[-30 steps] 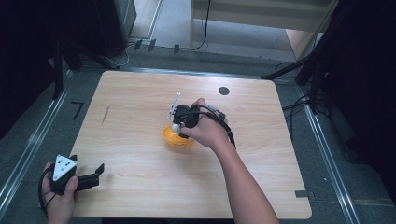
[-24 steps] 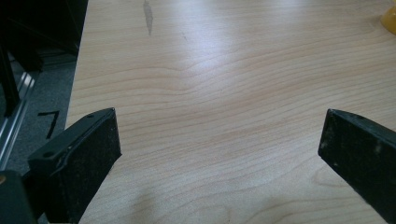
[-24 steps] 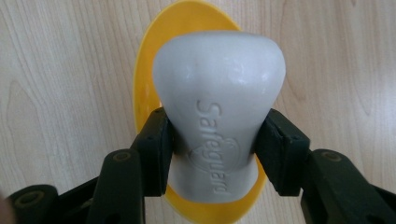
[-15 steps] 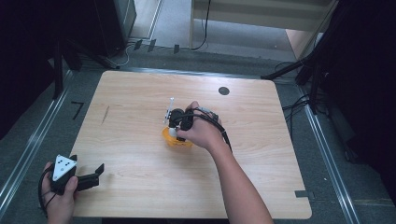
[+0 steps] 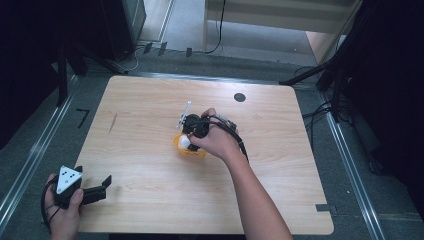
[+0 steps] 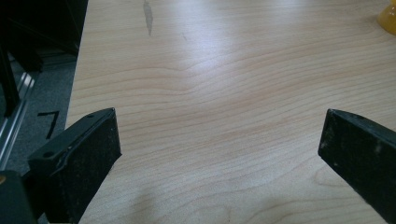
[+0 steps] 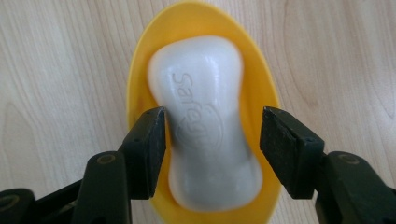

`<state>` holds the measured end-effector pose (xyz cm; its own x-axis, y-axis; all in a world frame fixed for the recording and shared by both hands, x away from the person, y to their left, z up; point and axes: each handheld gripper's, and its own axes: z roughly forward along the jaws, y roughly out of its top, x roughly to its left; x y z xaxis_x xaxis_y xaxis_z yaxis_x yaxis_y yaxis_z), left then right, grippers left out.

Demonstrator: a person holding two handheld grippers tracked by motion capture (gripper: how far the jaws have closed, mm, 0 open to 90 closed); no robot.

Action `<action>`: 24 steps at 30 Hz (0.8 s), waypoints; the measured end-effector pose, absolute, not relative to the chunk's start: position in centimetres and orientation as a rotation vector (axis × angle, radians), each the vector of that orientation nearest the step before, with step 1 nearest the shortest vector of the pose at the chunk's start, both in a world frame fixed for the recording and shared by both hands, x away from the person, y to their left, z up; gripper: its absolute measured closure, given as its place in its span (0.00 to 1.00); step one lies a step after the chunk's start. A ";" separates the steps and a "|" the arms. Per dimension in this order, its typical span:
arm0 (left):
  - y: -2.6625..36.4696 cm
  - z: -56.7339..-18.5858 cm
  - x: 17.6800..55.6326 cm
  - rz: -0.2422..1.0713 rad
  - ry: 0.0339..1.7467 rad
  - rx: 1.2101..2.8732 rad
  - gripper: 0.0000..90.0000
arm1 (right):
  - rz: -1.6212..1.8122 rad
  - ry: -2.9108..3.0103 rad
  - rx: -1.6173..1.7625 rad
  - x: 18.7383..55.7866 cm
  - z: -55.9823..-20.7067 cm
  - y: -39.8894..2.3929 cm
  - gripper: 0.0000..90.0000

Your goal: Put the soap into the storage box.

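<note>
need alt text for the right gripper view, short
A white bar of soap lies in a yellow oval dish on a light wooden table. The right gripper straddles the bar's waist, its jaws just opening: the right one stands clear, the left is close beside the soap.

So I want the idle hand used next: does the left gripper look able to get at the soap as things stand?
Probably not without moving: the left gripper sits at the table's near corner, apart from the soap, which the right gripper straddles in the yellow dish.
</note>
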<state>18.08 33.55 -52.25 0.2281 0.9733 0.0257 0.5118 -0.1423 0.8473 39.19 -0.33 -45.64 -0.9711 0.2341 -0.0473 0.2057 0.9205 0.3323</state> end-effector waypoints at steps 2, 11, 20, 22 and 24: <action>33.5 -52.3 18.1 0.795 1.380 1.765 0.00 | 0.538 2.985 0.358 39.3 -45.2 -0.8 0.46; 33.5 -52.3 18.1 0.796 1.382 1.765 0.00 | 0.617 2.949 0.424 39.0 -44.3 -3.1 0.43; 33.5 -52.3 18.1 0.798 1.385 1.766 0.00 | 0.661 2.935 0.496 38.7 -44.0 -5.8 0.42; 33.5 -52.3 18.1 0.799 1.386 1.764 0.00 | 0.668 2.927 0.506 38.6 -43.9 -6.5 0.41; 33.5 -52.3 18.1 0.799 1.387 1.765 0.00 | 0.679 2.925 0.522 38.5 -43.9 -7.1 0.40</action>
